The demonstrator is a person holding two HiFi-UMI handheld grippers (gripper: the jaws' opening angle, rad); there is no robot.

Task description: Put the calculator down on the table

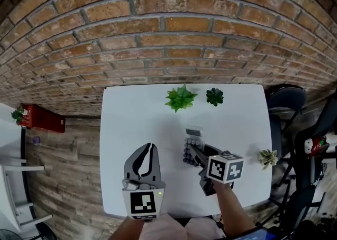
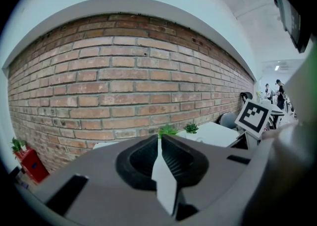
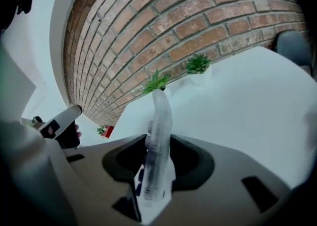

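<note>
Head view: a white rectangular table (image 1: 131,123) stands against a red brick wall (image 1: 158,39). My left tongs (image 1: 149,149) hover over its near left part, jaws clenched with nothing in them. My right tongs (image 1: 190,152) grasp a silver-grey calculator with dark keys (image 1: 194,138) over the table's middle; I cannot tell whether it touches the surface. Two green potted plants (image 1: 180,98) sit at the far edge.

Left gripper view: the left tongs' (image 2: 159,138) tips meet, empty, pointing at the wall.

Right gripper view: the right tongs (image 3: 158,143) clamp the calculator (image 3: 159,116) edge-on, pads against both its faces.
</note>
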